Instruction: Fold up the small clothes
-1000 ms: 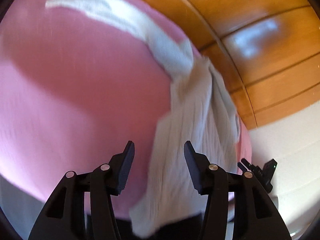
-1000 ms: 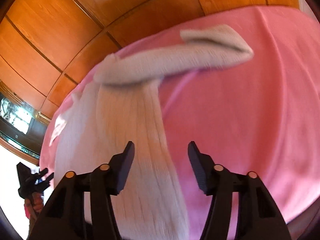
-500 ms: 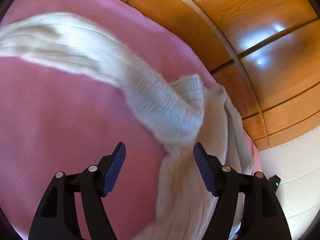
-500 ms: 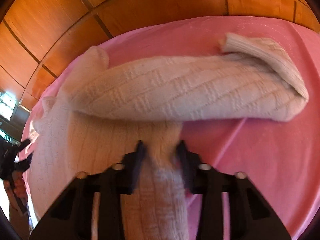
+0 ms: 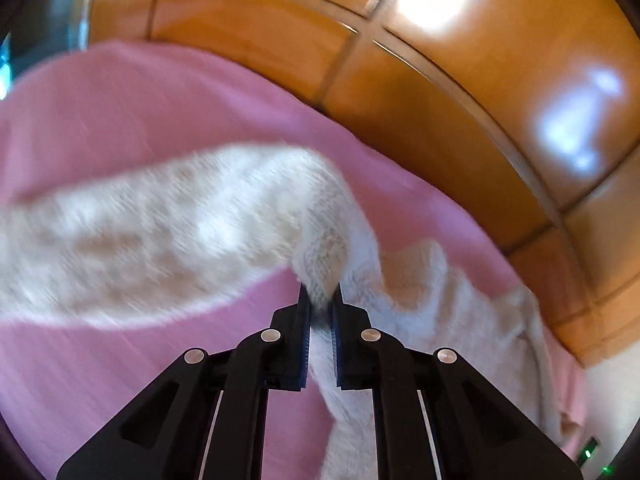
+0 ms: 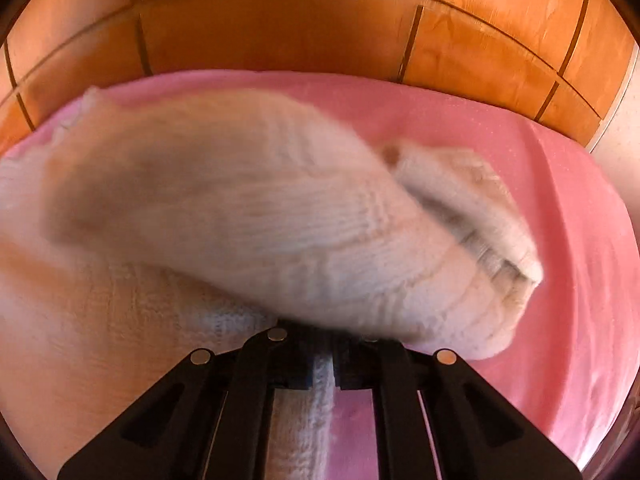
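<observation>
A cream knitted sweater [image 5: 160,236] lies on a pink cloth [image 5: 120,112]. In the left wrist view one sleeve stretches off to the left, blurred, and the body lies to the right. My left gripper [image 5: 320,300] has its jaws closing on a fold of the knit where sleeve meets body, with the pads pressing the fabric. In the right wrist view the sweater [image 6: 240,208] has a sleeve draped across to the right, with its ribbed cuff at the right end. My right gripper [image 6: 322,338] is closing on a ridge of the knit. The sleeve hides its fingertips.
A glossy wood-panelled wall [image 5: 440,100] rises just behind the far edge of the pink cloth, also seen as wood panels [image 6: 280,32] in the right wrist view. Bare pink cloth [image 6: 560,208] spreads to the right of the cuff.
Both grippers went from open to shut on the sweater. The left one travelled along the sleeve toward the body. The right one dropped closer, and the sleeve now lies over its tips.
</observation>
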Motion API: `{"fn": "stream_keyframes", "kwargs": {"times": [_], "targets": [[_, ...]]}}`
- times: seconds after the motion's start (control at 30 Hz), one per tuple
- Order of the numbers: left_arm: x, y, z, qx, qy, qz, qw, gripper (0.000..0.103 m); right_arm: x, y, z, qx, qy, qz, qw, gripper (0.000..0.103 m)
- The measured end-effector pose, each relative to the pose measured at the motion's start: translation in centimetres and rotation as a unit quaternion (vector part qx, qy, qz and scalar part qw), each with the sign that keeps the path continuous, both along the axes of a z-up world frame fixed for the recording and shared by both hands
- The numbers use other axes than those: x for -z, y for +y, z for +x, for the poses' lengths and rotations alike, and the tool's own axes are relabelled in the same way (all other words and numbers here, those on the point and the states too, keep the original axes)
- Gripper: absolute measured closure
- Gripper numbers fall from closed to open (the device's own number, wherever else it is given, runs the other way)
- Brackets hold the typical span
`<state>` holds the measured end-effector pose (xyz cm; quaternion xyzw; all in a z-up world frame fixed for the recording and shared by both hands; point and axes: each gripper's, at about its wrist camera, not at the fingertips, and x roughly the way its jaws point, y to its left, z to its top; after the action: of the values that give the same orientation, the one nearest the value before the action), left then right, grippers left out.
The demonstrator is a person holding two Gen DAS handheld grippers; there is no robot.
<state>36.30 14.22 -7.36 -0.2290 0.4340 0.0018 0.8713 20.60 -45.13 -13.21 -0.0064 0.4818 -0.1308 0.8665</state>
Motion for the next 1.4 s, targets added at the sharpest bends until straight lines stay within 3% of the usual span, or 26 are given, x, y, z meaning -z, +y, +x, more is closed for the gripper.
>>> {"fn": "stream_keyframes", "kwargs": {"times": [0.07, 0.13, 0.17, 0.2, 0.23, 0.27, 0.4, 0.47, 0.73, 0.83, 0.87, 0.9, 0.93, 0.97, 1.03, 1.1, 1.17, 1.2, 1.27, 1.33, 1.37, 1.4], "targets": [[0.1, 0.0, 0.4, 0.005, 0.005, 0.02, 0.9998, 0.092, 0.1, 1.1, 0.2, -0.004, 0.002, -0.034, 0.999, 0.096], [0.9, -0.6, 0.3, 0.04, 0.039, 0.018, 0.9983, 0.08, -0.4, 1.1, -0.2, -0.004, -0.001, -0.017, 1.0, 0.094], [1.4, -0.7, -0.4, 0.059, 0.055, 0.003, 0.9967, 0.06, -0.7, 1.1, -0.4, -0.003, -0.002, -0.004, 1.0, 0.089], [1.4, -0.7, -1.2, 0.068, 0.052, -0.008, 0.9963, 0.043, -1.5, 0.7, -1.1, -0.002, -0.005, 0.016, 1.0, 0.075], [1.2, -0.5, -3.1, 0.081, 0.034, -0.026, 0.9958, 0.041, -2.0, 0.4, -1.9, -0.003, -0.009, 0.034, 0.999, 0.066], [1.1, -0.3, -5.0, 0.098, 0.022, -0.046, 0.9939, 0.041, -2.3, 0.2, -2.5, -0.005, -0.012, 0.052, 0.999, 0.055], [2.6, 0.5, -11.6, 0.162, 0.038, -0.171, 0.9711, 0.041, -2.7, -0.5, -6.2, -0.028, 0.011, 0.174, 0.984, 0.049], [3.5, 0.4, -14.5, 0.191, 0.045, -0.207, 0.9584, 0.041, -2.4, -0.6, -9.0, -0.038, 0.022, 0.235, 0.971, 0.046], [5.1, -1.0, -26.1, 0.256, 0.067, -0.269, 0.9261, 0.041, -2.5, -0.7, -18.7, -0.046, 0.031, 0.365, 0.929, 0.046], [5.4, -1.9, -28.4, 0.272, 0.066, -0.279, 0.9185, 0.041, -2.3, 1.3, -21.2, -0.062, 0.048, 0.399, 0.913, 0.057], [5.2, -2.8, -28.7, 0.275, 0.063, -0.28, 0.9175, 0.042, -2.1, 1.8, -21.4, -0.07, 0.056, 0.398, 0.913, 0.067], [5.1, -3.3, -29.0, 0.278, 0.058, -0.279, 0.9175, 0.062, -2.1, 2.4, -21.6, -0.078, 0.063, 0.391, 0.915, 0.087], [4.6, -4.0, -29.2, 0.284, 0.051, -0.259, 0.9217, 0.08, -2.0, 3.3, -21.8, -0.086, 0.073, 0.378, 0.919, 0.096], [3.9, -4.4, -29.4, 0.286, 0.042, -0.235, 0.9283, 0.098, -2.4, 3.7, -21.8, -0.092, 0.074, 0.365, 0.924, 0.096], [1.2, -4.3, -29.5, 0.284, 0.01, -0.204, 0.9367, 0.098, -5.2, 4.1, -21.3, -0.113, 0.046, 0.347, 0.93, 0.096], [-2.0, -3.9, -28.6, 0.283, -0.016, -0.191, 0.9397, 0.098, -9.8, 4.1, -21.6, -0.137, -0.014, 0.348, 0.927, 0.097], [-6.0, -2.6, -29.4, 0.295, -0.049, -0.177, 0.9377, 0.098, -14.7, 3.6, -22.6, -0.166, -0.075, 0.341, 0.922, 0.097], [-7.3, -2.5, -29.6, 0.302, -0.057, -0.171, 0.9361, 0.098, -15.5, 3.7, -22.8, -0.172, -0.084, 0.334, 0.923, 0.097], [-8.0, -2.2, -29.9, 0.31, -0.028, -0.165, 0.9359, 0.098, -15.3, 3.2, -23.0, -0.16, -0.07, 0.319, 0.932, 0.097], [-6.8, -2.1, -29.9, 0.305, 0.006, -0.166, 0.9377, 0.098, -13.3, 3.2, -23.1, -0.144, -0.039, 0.309, 0.939, 0.097], [-6.0, -1.8, -29.9, 0.294, 0.012, -0.153, 0.9434, 0.092, -11.9, 3.0, -23.3, -0.13, -0.02, 0.311, 0.941, 0.097], [-5.3, -1.2, -30.0, 0.274, 0.019, -0.144, 0.9506, 0.081, -11.0, 3.1, -23.2, -0.121, -0.011, 0.314, 0.942, 0.097]]}}
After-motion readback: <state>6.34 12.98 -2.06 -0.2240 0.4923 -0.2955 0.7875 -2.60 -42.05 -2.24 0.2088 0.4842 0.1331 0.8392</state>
